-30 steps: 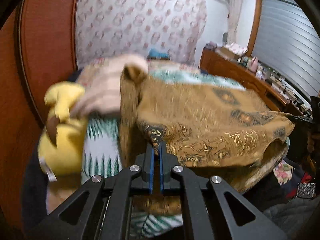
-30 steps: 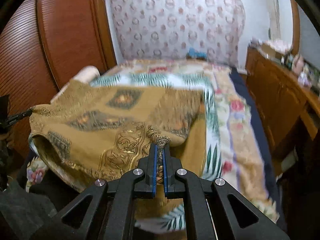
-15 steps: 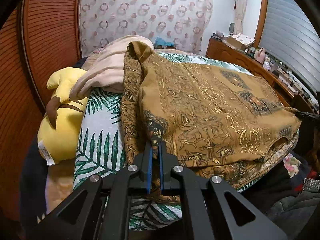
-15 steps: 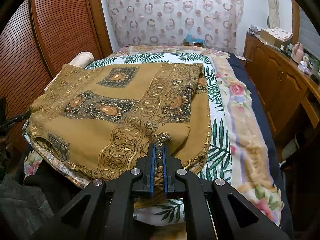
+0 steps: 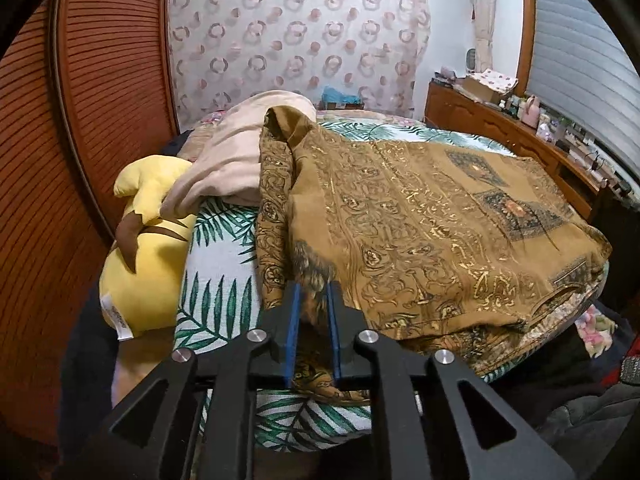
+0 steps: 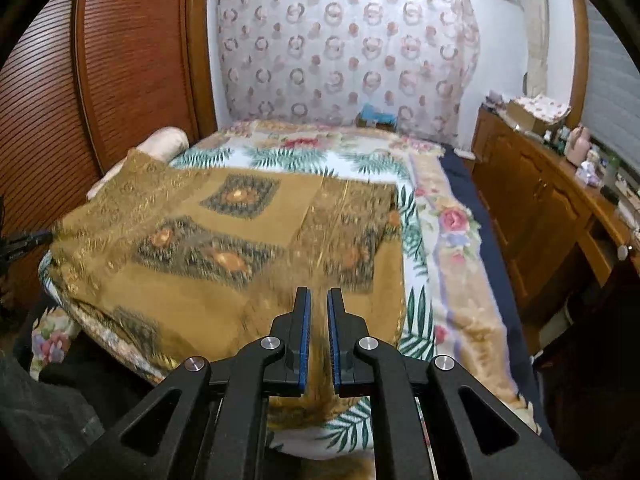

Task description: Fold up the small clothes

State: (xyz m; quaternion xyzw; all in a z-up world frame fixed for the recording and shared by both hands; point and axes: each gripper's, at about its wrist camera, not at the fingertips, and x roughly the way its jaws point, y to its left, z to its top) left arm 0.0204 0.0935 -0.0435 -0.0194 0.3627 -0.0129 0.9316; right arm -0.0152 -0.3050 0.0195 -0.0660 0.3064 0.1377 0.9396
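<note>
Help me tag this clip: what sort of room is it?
Most likely a bedroom: a bed with floral covers, a yellow plush toy beside the brown patterned garment, and a wooden dresser along the wall.

- My left wrist camera looks forward and down along my left gripper point(image 5: 311, 286) from the bed's point(image 5: 224, 264) near left corner, close over the ochre cloth point(image 5: 420, 216).
- My right wrist camera looks along my right gripper point(image 6: 319, 294) from the near edge, further right.
- Both views share the cloth, bed, patterned curtain point(image 6: 344, 44) and wooden dresser point(image 6: 536, 200).
</note>
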